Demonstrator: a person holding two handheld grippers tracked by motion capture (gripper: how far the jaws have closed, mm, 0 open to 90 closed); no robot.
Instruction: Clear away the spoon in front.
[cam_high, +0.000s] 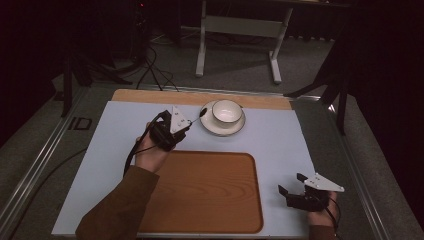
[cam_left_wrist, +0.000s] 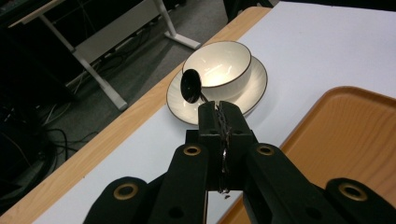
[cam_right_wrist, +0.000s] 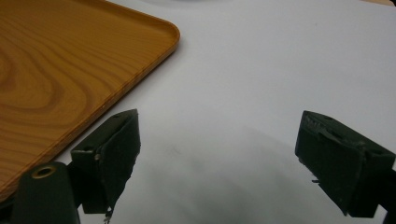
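A white cup (cam_high: 226, 111) (cam_left_wrist: 217, 63) with a dark rim stands on a white saucer (cam_high: 222, 129) (cam_left_wrist: 177, 100) at the back of the pale mat. My left gripper (cam_high: 192, 123) (cam_left_wrist: 219, 109) is shut on the handle of a small black spoon (cam_left_wrist: 191, 87). The spoon's bowl hangs over the saucer's left edge, just beside the cup. My right gripper (cam_high: 291, 183) (cam_right_wrist: 217, 140) stands open low over the mat at the front right, nothing between its jaws.
A wooden tray (cam_high: 210, 190) (cam_left_wrist: 355, 135) (cam_right_wrist: 51, 65) lies at the front middle of the mat (cam_high: 280, 145), between both hands. The table's wooden back edge (cam_high: 150, 95) runs behind the saucer. Beyond it are a white desk frame (cam_high: 240, 30) and floor cables (cam_high: 155, 70).
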